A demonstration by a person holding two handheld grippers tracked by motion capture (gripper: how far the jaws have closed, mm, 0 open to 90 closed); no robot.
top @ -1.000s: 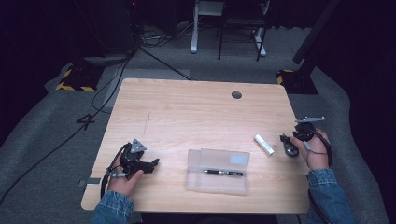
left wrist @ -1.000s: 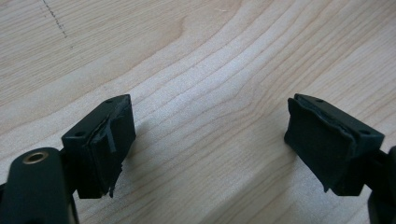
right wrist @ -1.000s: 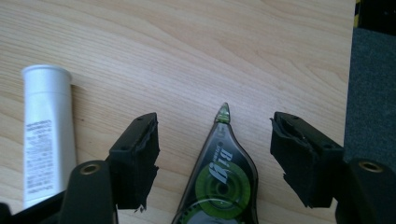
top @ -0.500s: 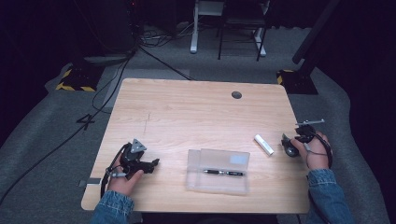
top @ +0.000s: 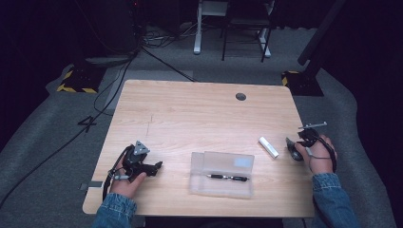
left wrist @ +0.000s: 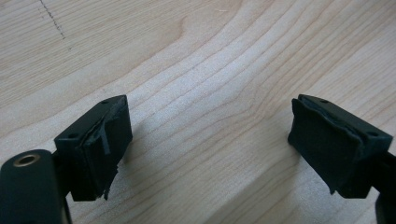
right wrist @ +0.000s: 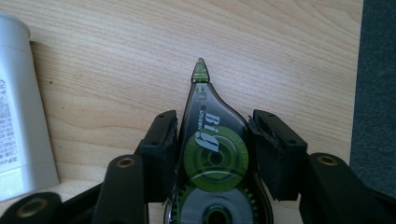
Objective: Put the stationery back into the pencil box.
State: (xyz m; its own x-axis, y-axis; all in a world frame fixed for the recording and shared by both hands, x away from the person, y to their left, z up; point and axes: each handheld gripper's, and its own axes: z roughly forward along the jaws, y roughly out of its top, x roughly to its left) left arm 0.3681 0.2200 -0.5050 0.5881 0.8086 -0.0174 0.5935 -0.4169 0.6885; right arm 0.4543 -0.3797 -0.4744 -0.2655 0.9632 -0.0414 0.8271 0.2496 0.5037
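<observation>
While your right gripper (right wrist: 212, 154) is clamping the correction tape (right wrist: 212, 154) right of the pencil case (top: 221, 174), your left gripper (left wrist: 210, 149) is idling wide open; probably casing it next.

Wooden table (top: 190, 114) bears clear case (top: 221, 174), white tube (top: 268, 147).

left gripper (top: 153, 167) at 7 o'clock on surface (top: 199, 118), jaws spread wide, nothing between | right gripper (top: 293, 151) at 4 o'clock near edge, jaws closed on correction tape (right wrist: 210, 154) | both hands gripping handles, denim sleeves
</observation>
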